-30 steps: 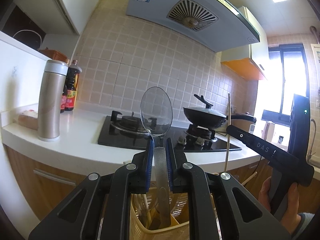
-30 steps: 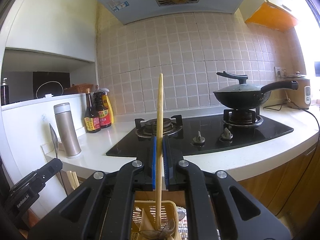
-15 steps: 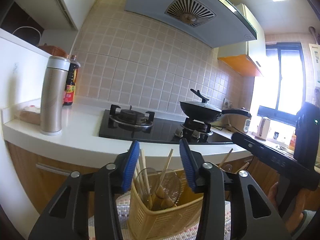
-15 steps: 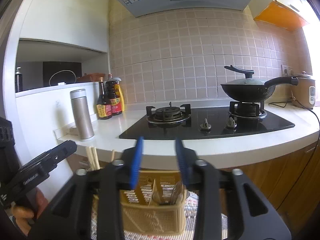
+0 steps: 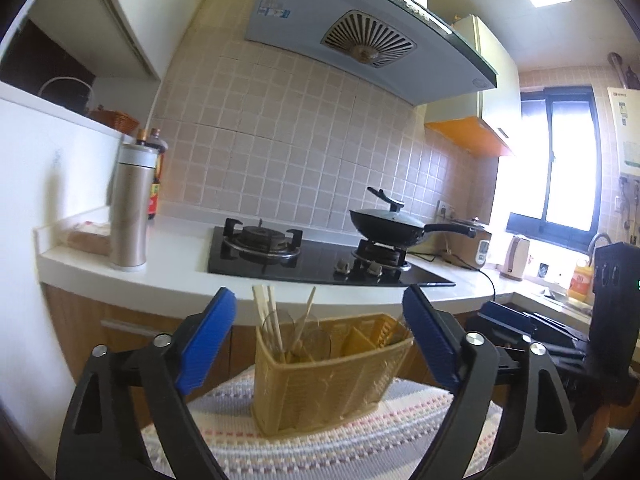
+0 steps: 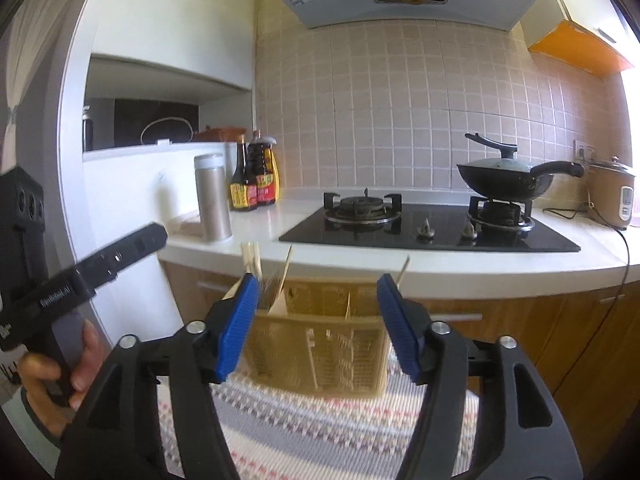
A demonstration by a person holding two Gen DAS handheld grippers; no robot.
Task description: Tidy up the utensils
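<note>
Now both tools are empty: the left hand-held gripper (image 5: 316, 336) and right hand-held gripper (image 6: 316, 322) stand wide open, having let go a second ago. The spoon (image 5: 310, 336) and chopsticks (image 5: 266, 316) stand in the yellow utensil basket (image 5: 328, 376); this placing looks finished.

Upright chopsticks (image 5: 267, 316) in yellow basket (image 5: 320, 376)

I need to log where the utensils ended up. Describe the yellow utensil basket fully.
The yellow utensil basket looks like woven-pattern plastic, oblong, with slotted walls and inner dividers. It stands upright on a striped woven mat, in front of the counter. Wooden chopsticks and a spoon stand in its left end; the other compartments' contents are unclear. Both the left gripper and the right gripper are open, apart from it.
</note>
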